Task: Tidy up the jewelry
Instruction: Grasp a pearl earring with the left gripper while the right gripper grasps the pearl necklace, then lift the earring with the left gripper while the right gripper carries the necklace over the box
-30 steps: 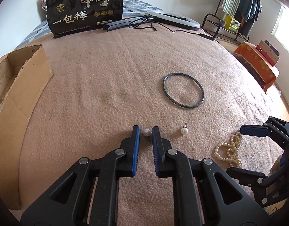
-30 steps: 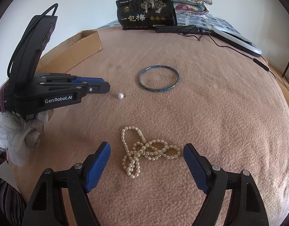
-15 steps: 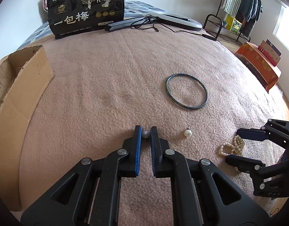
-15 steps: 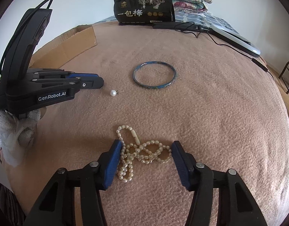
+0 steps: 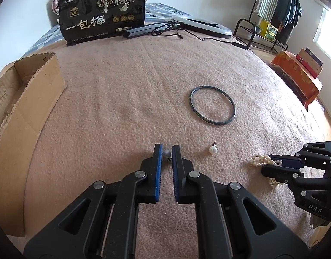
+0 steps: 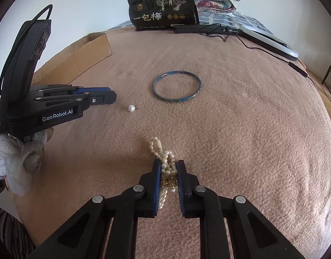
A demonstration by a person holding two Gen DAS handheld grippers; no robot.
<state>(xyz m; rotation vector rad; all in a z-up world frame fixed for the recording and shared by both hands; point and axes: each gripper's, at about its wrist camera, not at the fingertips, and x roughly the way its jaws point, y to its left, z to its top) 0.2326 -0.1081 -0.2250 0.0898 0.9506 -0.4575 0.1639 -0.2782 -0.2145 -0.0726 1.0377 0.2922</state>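
Note:
My left gripper (image 5: 166,151) is shut on a pearl earring (image 5: 166,153), held just above the pink blanket. A second pearl earring (image 5: 213,149) lies on the blanket to its right; it also shows in the right wrist view (image 6: 132,108). My right gripper (image 6: 168,165) is shut on the bunched pearl necklace (image 6: 165,157), which still rests on the blanket; the necklace also shows in the left wrist view (image 5: 262,159). A blue-green bangle (image 5: 212,105) lies flat farther back, also in the right wrist view (image 6: 177,86).
An open cardboard box (image 5: 18,108) sits at the blanket's left edge. A black snack bag (image 5: 101,15) stands at the back beside a hair straightener with its cord (image 5: 176,27). An orange box (image 5: 295,77) and clothes rack stand off the bed's right side.
My right gripper moved forward over the necklace and closed on it, bunching the pearls. My left gripper closed tighter on the earring and lifted it slightly.

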